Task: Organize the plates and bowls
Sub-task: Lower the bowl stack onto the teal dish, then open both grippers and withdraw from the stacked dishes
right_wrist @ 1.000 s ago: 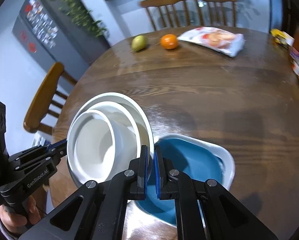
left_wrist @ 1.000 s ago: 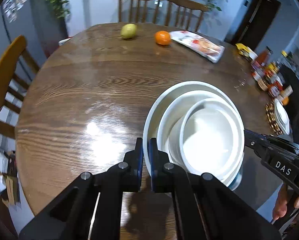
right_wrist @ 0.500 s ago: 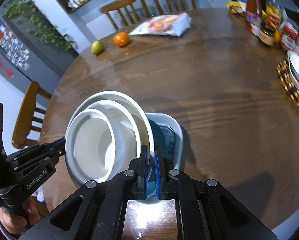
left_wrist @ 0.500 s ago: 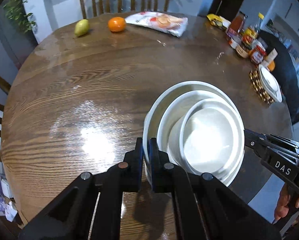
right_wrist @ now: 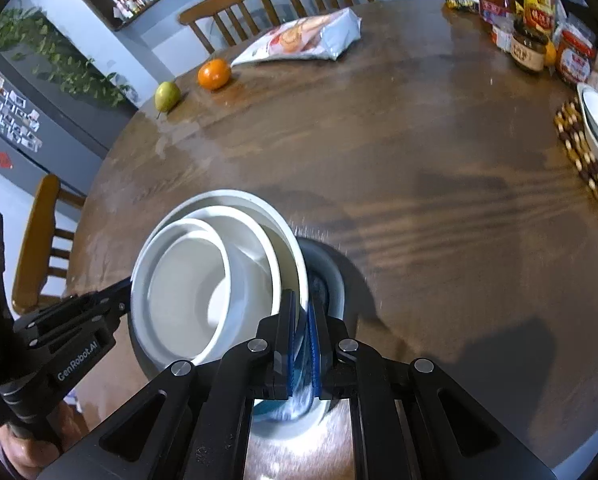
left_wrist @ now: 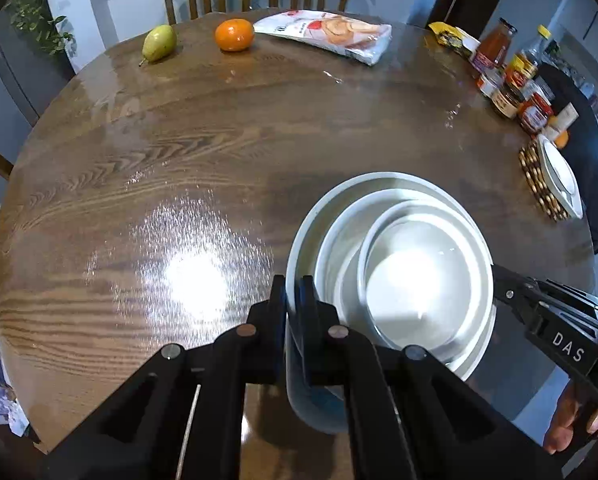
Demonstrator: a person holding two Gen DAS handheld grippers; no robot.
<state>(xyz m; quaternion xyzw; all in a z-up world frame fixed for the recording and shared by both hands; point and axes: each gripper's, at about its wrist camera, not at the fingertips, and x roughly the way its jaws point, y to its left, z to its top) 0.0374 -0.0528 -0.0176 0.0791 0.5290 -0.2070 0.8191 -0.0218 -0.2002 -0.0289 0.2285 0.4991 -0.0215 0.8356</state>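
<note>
Each hand-held gripper, left [left_wrist: 291, 292] and right [right_wrist: 302, 312], is squeezed tight on opposite rims of the stack of white bowls [left_wrist: 391, 268], keeping it level above the tabletop [left_wrist: 219, 152] at 5 o'clock.

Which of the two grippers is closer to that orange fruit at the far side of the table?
Left, though only slightly, as far as I can tell. Both grippers, left and right, clamp opposite rims of the bowl stack, far from the orange.
</note>
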